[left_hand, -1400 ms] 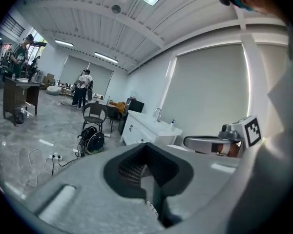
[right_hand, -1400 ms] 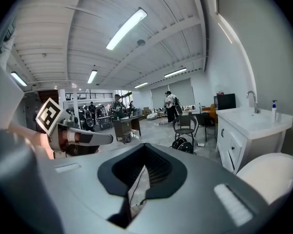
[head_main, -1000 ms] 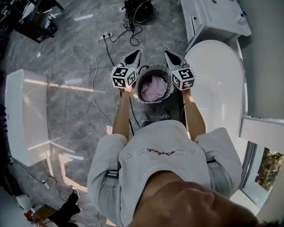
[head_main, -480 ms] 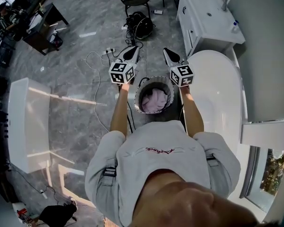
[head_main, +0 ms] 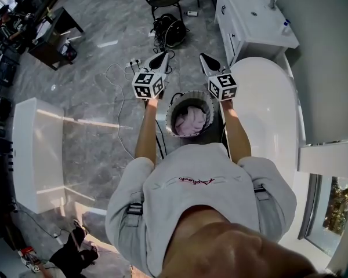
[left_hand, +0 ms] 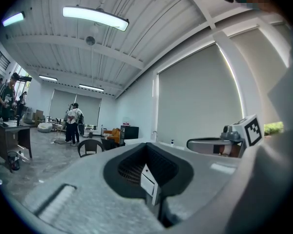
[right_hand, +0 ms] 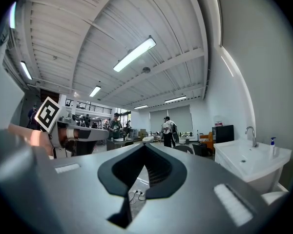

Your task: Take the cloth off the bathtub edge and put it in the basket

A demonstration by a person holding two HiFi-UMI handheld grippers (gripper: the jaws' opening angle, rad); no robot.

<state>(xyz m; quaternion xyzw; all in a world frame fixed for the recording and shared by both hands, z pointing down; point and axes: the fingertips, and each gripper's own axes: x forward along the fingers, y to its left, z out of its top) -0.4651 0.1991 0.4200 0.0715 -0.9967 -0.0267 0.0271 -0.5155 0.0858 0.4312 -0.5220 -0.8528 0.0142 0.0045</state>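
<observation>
Pale pink cloth (head_main: pixel 191 120) in round grey basket (head_main: pixel 169 116); left gripper (head_main: pixel 162 57) and right gripper (head_main: pixel 203 58), jaws together, empty, lifted higher; red shirt script (head_main: pixel 188 182) illegible.

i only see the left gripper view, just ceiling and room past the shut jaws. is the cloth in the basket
Observer: Yes. The head view shows a pink cloth lying inside the round basket.
Operator: where does it stand
Observer: On the grey floor, close beside the white bathtub.
Operator: anything held on the other side
Observer: No. The right gripper is shut, with nothing between its jaws.
</observation>
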